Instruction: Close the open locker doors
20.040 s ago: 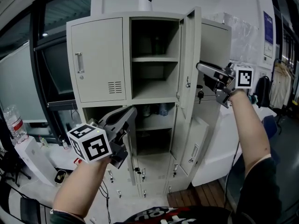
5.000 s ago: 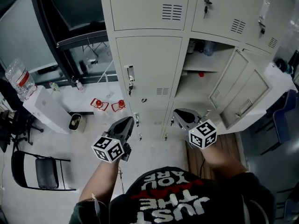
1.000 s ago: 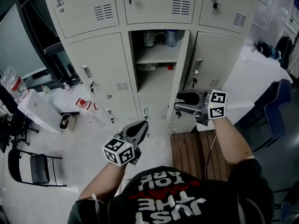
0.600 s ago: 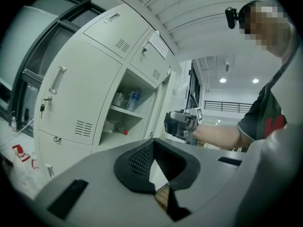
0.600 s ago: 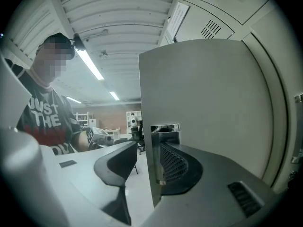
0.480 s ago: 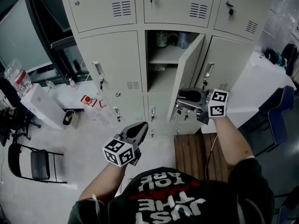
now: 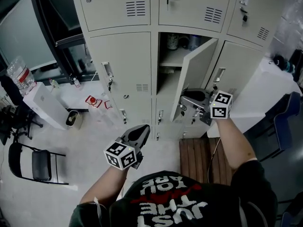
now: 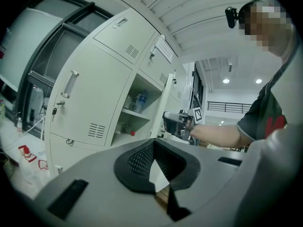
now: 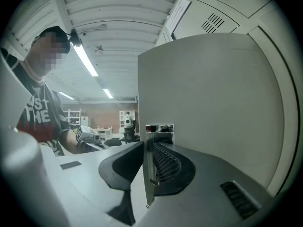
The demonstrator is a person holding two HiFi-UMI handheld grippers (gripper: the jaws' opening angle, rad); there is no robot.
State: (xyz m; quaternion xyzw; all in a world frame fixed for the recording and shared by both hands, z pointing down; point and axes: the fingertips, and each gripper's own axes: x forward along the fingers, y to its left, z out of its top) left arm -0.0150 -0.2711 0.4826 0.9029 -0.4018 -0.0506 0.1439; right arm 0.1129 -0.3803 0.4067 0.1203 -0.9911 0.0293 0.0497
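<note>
The left hand-held gripper hangs low in front of the person, its jaws shut with nothing between them, pointing at the lockers without touching them. Beside it on the floor lies a slatted wooden board.

Higher and to the right, the right hand-held gripper is at the free edge of the open locker door. In the right gripper view the thin door edge stands upright between the pads as the jaws are closing, and both pads look pressed against it. The door belongs to the middle compartment and swings out towards the person, hinged on its right side.

Behind it the compartment shows a shelf with bottles at the back. The neighbouring doors and the row above are shut.
</note>
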